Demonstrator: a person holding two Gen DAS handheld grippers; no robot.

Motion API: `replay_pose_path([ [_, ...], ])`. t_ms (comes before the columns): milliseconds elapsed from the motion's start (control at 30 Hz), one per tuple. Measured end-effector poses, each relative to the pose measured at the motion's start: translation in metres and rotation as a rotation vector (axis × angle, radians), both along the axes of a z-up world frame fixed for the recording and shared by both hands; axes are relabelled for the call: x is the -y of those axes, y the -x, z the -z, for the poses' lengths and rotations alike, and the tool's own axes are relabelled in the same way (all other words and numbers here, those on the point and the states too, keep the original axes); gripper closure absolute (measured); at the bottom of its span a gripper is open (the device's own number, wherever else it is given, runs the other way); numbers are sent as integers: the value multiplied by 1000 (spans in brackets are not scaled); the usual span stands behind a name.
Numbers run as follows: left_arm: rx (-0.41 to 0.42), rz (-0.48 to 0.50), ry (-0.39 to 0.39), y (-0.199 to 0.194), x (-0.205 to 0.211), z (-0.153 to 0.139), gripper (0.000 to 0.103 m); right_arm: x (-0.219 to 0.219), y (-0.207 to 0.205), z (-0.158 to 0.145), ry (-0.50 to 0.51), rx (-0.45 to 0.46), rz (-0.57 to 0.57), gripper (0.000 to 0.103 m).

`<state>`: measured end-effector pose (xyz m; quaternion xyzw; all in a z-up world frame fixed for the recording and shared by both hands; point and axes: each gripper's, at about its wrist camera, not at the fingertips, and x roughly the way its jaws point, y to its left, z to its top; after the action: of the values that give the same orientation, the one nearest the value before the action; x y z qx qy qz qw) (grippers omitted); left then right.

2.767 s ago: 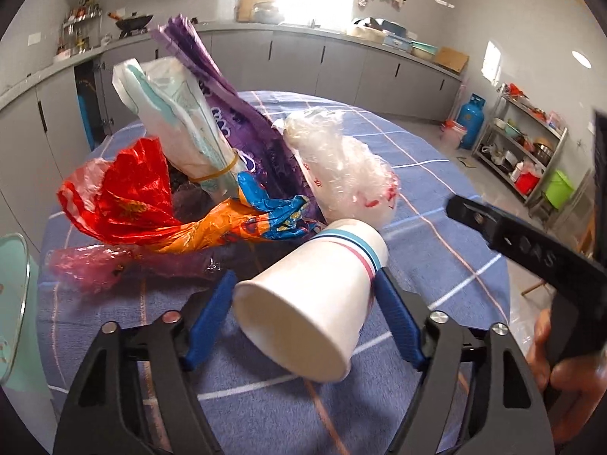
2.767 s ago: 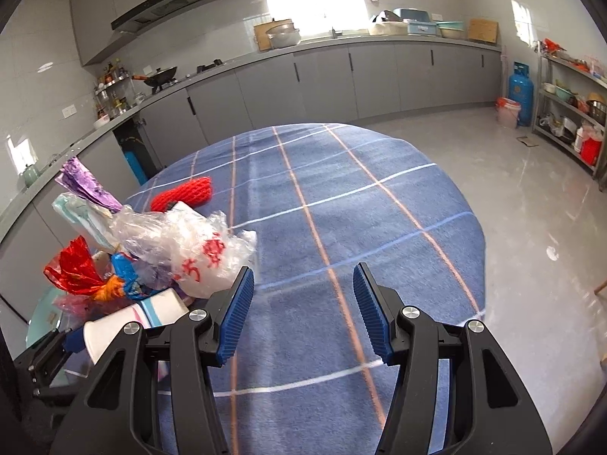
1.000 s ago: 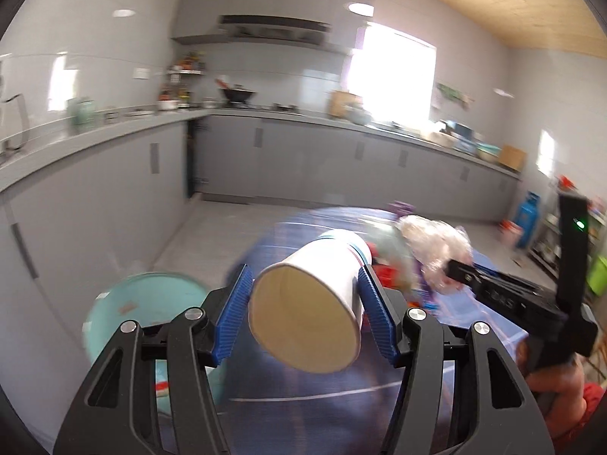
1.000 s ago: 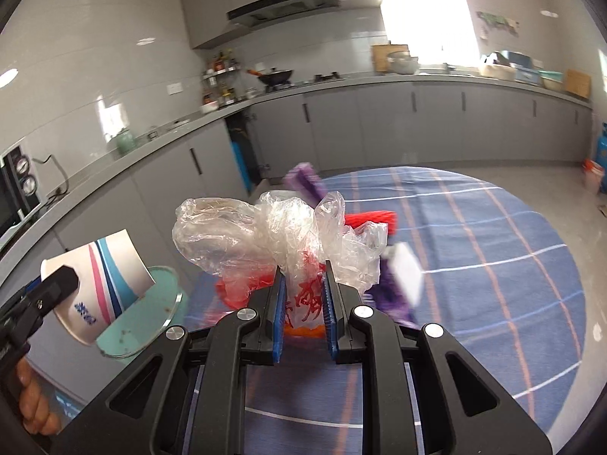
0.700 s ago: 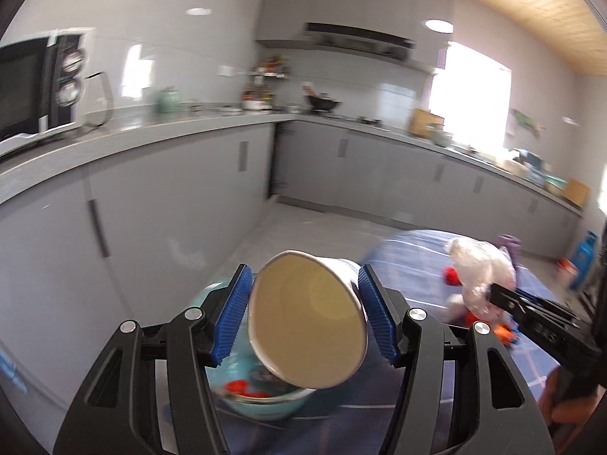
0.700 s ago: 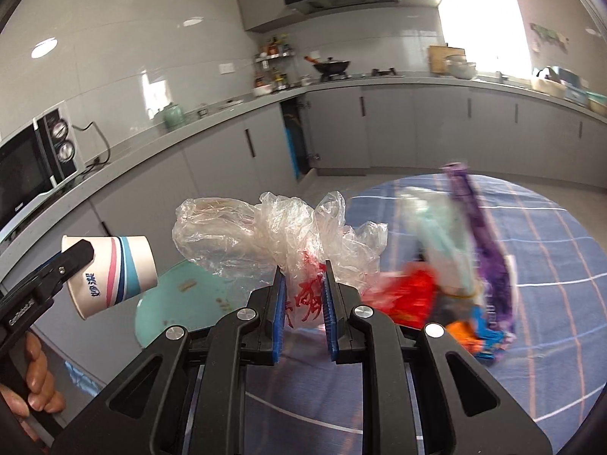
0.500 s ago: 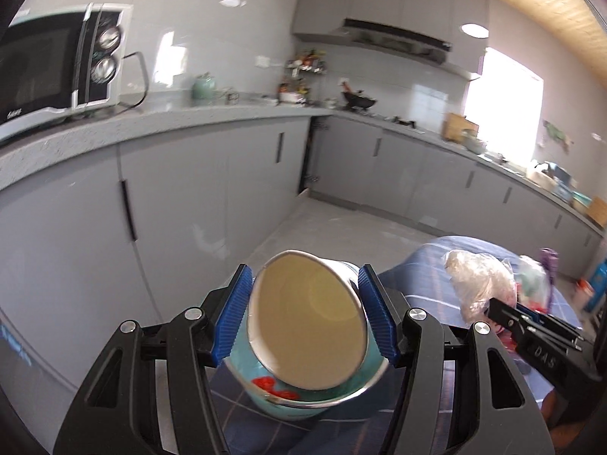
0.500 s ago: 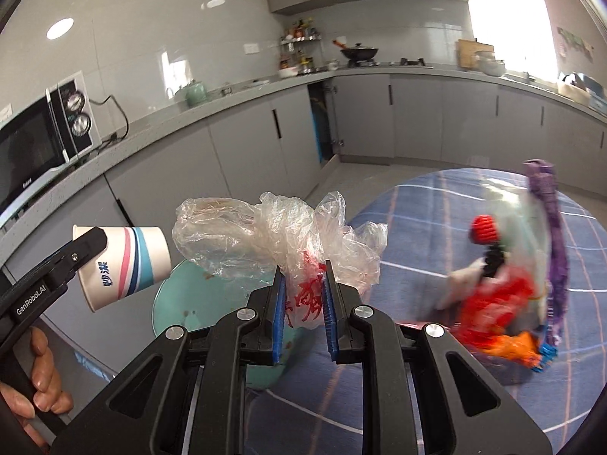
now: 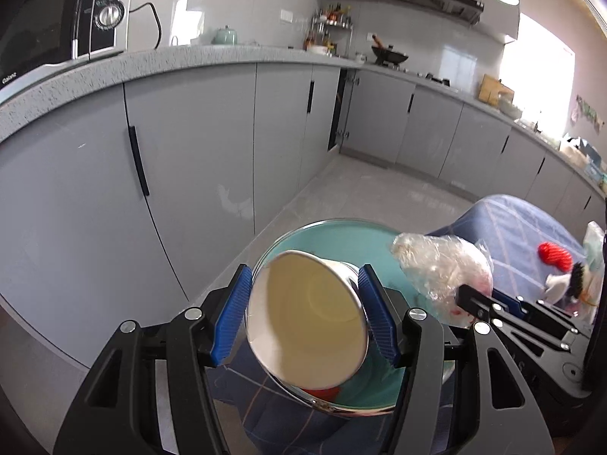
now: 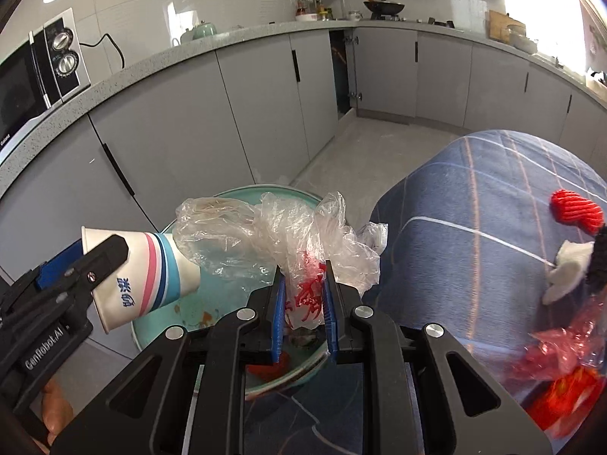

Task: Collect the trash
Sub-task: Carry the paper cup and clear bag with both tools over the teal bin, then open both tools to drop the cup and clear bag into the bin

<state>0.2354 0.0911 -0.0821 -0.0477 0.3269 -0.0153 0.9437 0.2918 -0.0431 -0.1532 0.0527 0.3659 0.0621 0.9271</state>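
My left gripper (image 9: pixel 305 305) is shut on a white paper cup (image 9: pixel 307 318) with pink and blue stripes (image 10: pixel 151 280), its mouth turned toward the camera. The cup hangs over a teal bin (image 9: pixel 334 235) beside the table. My right gripper (image 10: pixel 303 295) is shut on a crumpled clear plastic bag with red print (image 10: pixel 277 239), held above the same teal bin (image 10: pixel 242 197). That bag (image 9: pixel 440 269) also shows in the left wrist view, just right of the cup. Some red scrap (image 10: pixel 267 369) lies inside the bin.
A round table with a blue checked cloth (image 10: pixel 478 204) stands to the right, carrying a red net ball (image 10: pixel 576 204), white tissue (image 10: pixel 569 265) and red wrappers (image 10: pixel 565 379). Grey kitchen cabinets (image 9: pixel 197 144) and a microwave (image 9: pixel 57 30) line the left. A hand (image 10: pixel 53 409) shows at lower left.
Both grippers swung left from the table toward the cabinets and dipped, so the teal bin now sits right under the cup and the bag. Both grips are unchanged.
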Motion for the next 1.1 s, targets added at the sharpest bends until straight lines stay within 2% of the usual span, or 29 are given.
replay_pose_path([
  [167,-37,-7,-7,-15,-2,14,45,-4,-14,13,16,-23,-15,81],
  [200,-43,-9,-13,-17,0,16,45,-5,-17,16,10,-33,-22,80],
  [267,-56,-4,-14,-21,0,20,44,-6,-21,18,2,-36,-28,68],
  [467,-87,0,-19,-28,1,27,40,3,-14,13,-11,-7,-15,62],
  [567,-92,-3,-24,-28,1,29,38,9,-5,6,9,27,2,62],
  [733,-88,-26,-15,-21,2,27,27,20,12,-7,5,49,28,62],
  [867,-78,-42,-50,-15,6,22,22,29,27,-17,-19,61,29,62],
  [1100,-57,-31,-57,1,15,8,20,35,54,-32,-12,100,34,62],
])
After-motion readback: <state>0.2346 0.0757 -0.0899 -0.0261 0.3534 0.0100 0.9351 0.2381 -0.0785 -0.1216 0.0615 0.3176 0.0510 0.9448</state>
